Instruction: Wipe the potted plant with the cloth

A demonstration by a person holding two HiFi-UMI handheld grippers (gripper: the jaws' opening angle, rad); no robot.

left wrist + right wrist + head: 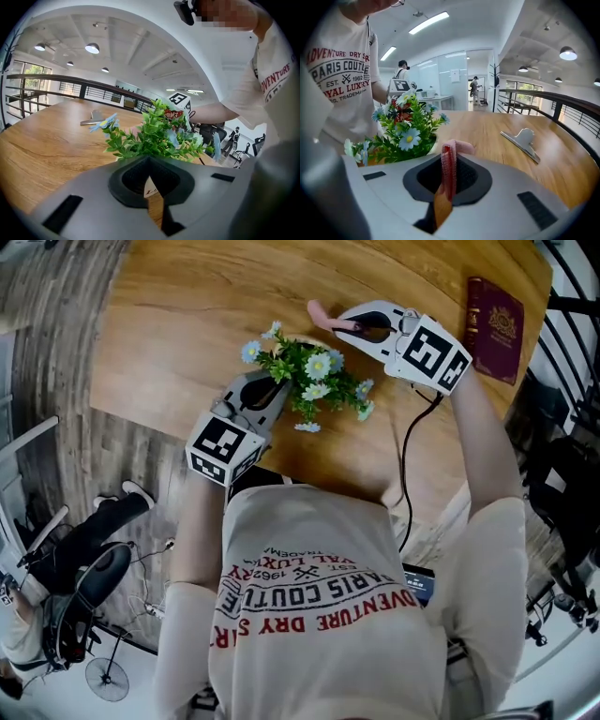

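Right tool [352, 326] grasps the pink cloth [323, 315] at one o'clock of the potted plant [314, 381], mid-tabletop [187, 315]. Left tool [272, 395] sits clenched at its eight o'clock. Best bet: light strokes over the leaves, base braced.

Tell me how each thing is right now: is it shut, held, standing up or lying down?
Potted plant: standing upright on the table.
Left tool: shut on the potted plant's white pot.
Right tool: shut on the cloth.
Cloth: pinched, folded end sticking out.
Red booklet: shut, lying flat on the table.
Metal clip: shut, lying on the table.
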